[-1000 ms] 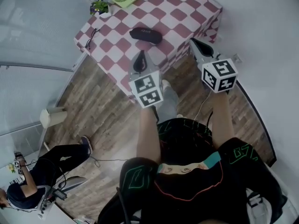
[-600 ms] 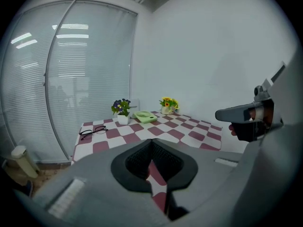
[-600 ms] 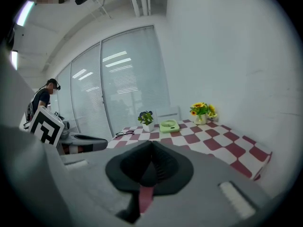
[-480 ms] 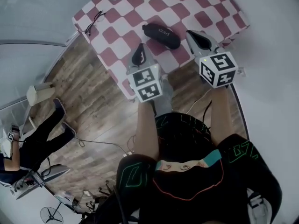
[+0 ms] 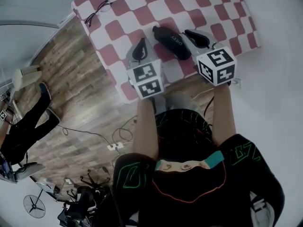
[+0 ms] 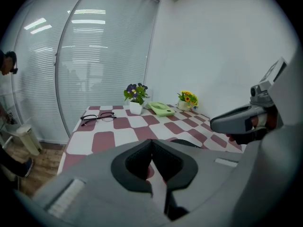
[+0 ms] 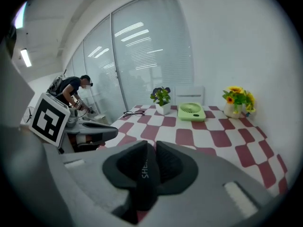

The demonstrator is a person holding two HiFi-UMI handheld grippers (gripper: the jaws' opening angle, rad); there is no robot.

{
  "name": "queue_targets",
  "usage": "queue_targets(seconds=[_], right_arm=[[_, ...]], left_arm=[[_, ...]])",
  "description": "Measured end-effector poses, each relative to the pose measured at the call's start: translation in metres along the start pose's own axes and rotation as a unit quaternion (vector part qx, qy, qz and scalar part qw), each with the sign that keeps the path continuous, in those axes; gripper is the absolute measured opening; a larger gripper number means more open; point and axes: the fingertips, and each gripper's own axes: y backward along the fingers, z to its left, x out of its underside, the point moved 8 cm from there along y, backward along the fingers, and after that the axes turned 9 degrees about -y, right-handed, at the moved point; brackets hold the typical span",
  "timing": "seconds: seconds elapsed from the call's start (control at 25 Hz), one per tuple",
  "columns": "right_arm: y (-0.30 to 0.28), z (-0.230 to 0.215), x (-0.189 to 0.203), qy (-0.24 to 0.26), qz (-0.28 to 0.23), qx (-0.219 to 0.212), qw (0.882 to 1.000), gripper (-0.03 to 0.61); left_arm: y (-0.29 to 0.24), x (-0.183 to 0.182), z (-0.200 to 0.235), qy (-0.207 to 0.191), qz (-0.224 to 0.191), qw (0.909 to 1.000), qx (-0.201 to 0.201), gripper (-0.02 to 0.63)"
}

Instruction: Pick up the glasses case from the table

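Glasses case (image 5: 171, 42) lettered "SHE…", right claw (image 7: 151, 146) opening, empty, left claw (image 6: 151, 143) together.

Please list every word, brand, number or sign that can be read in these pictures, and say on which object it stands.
"SHE": white print on the black glasses case, in the right gripper view; further letters are hidden.
Head view, same print: too small to read.
Left marker cube and right marker cube: black-and-white square codes, no letters.
Shorts: green marks, unreadable.
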Motion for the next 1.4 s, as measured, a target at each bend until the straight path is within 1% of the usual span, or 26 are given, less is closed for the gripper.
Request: queue_targets(seconds=[0.08,0.16,0.28,0.32,0.36,0.52,0.56,0.68,0.84,1.04,1.16,1.32,1.4], right_arm=[[-0.012,0.0,0.0,0.012,0.03,-0.017,0.999,0.094],[-0.021,-0.001,0.001,0.022,0.059,-0.034,0.997,0.12],[-0.036,-0.003,0.002,0.032,0.105,-0.064,0.992,0.215],[-0.04,-0.005,0.002,0.033,0.119,-0.073,0.99,0.242],[-0.045,-0.007,0.002,0.032,0.131,-0.081,0.988,0.255],[-0.059,-0.014,0.009,0.038,0.179,-0.116,0.976,0.26],[-0.063,-0.014,0.011,0.037,0.185,-0.129,0.974,0.279],[-0.071,-0.008,0.015,0.038,0.198,-0.168,0.965,0.302],[-0.073,-0.006,0.015,0.034,0.217,-0.191,0.957,0.323],[-0.074,0.004,0.023,0.037,0.235,-0.207,0.949,0.33],[-0.093,0.008,0.025,0.045,0.254,-0.204,0.945,0.333],[-0.102,0.011,0.031,0.047,0.268,-0.197,0.942,0.331],[-0.098,0.013,0.028,0.049,0.257,-0.2,0.944,0.33]], left_arm=[[-0.005,0.004,0.002,0.012,0.006,0.9999,-0.007,0.009],[-0.008,0.008,0.003,0.023,0.012,0.9995,-0.016,0.009],[-0.012,0.01,0.004,0.041,0.017,0.9985,-0.033,0.009],[-0.013,0.011,0.005,0.048,0.019,0.9979,-0.04,0.009],[-0.014,0.011,0.005,0.055,0.021,0.9971,-0.049,0.009],[-0.011,0.015,0.002,0.082,0.028,0.9926,-0.085,0.009],[-0.009,0.018,0.0,0.086,0.03,0.9915,-0.092,0.009],[-0.004,0.025,-0.006,0.104,0.034,0.9871,-0.117,0.009],[0.004,0.022,-0.014,0.122,0.031,0.982,-0.141,0.009],[0.02,0.026,-0.02,0.138,0.025,0.9754,-0.17,0.009],[0.017,0.033,-0.012,0.15,0.024,0.9704,-0.188,0.009],[0.021,0.043,-0.005,0.159,0.019,0.9655,-0.206,0.009],[0.027,0.042,-0.006,0.16,0.013,0.964,-0.212,0.009]])
